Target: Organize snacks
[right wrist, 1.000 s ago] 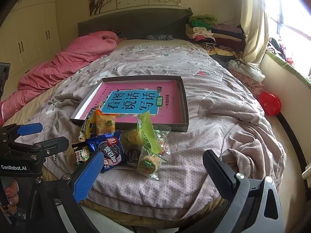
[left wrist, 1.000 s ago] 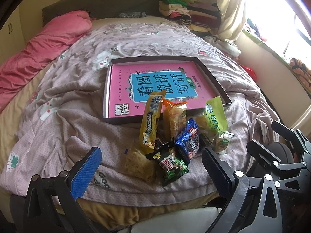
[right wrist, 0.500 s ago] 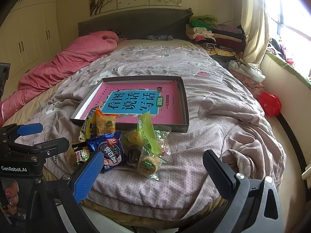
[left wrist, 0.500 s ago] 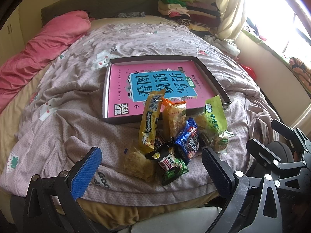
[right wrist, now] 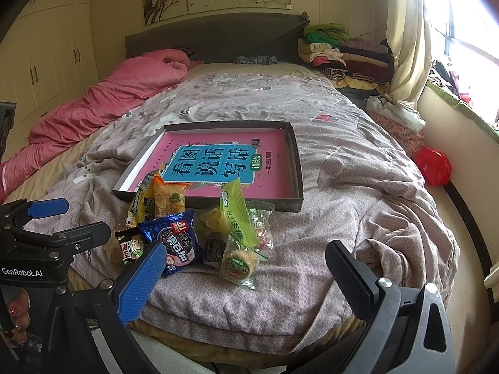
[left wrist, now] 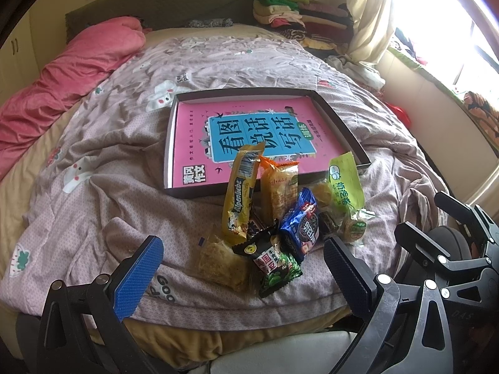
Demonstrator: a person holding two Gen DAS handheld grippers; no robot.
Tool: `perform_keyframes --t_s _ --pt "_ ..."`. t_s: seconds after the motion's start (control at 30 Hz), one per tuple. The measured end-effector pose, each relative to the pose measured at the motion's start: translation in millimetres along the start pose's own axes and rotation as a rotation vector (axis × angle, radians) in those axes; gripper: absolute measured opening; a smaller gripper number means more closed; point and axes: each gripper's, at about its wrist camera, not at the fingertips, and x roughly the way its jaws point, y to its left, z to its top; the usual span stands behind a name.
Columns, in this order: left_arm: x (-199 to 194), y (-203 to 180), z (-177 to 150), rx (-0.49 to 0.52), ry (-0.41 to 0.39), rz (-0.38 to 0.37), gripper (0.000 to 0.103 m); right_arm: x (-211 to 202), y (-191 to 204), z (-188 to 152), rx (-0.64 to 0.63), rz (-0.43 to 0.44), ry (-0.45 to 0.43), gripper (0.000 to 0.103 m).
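Both claws, left claw (left wrist: 241,268) and right claw (right wrist: 246,269), gape empty; we judge the crinkly blue foil cookie packet (left wrist: 302,224) light, slippery, crushable, best pinched by its sealed edge.

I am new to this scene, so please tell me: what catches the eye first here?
First, the shallow dark box on the grey quilt, holding a bright pink book. Next, the heap of snack packets just in front of it, at the bed's near edge. Both tongs, left and right, hang open and empty.
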Motion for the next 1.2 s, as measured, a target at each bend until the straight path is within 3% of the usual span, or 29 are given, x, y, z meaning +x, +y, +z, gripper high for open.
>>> perform_keyframes --t_s 0.5,0.97,1.2 --pt "6 7 -7 -0.008 0.037 -0.009 0.102 7 -1 -2 0.016 0.015 0.018 0.103" --pt "31 42 -25 -0.09 0.169 0.028 0.102 23 -8 -6 0.06 0.035 0.084 0.103" --pt "49 45 -27 -0.064 0.196 0.04 0.102 37 -14 -10 0.09 0.043 0.138 0.103"
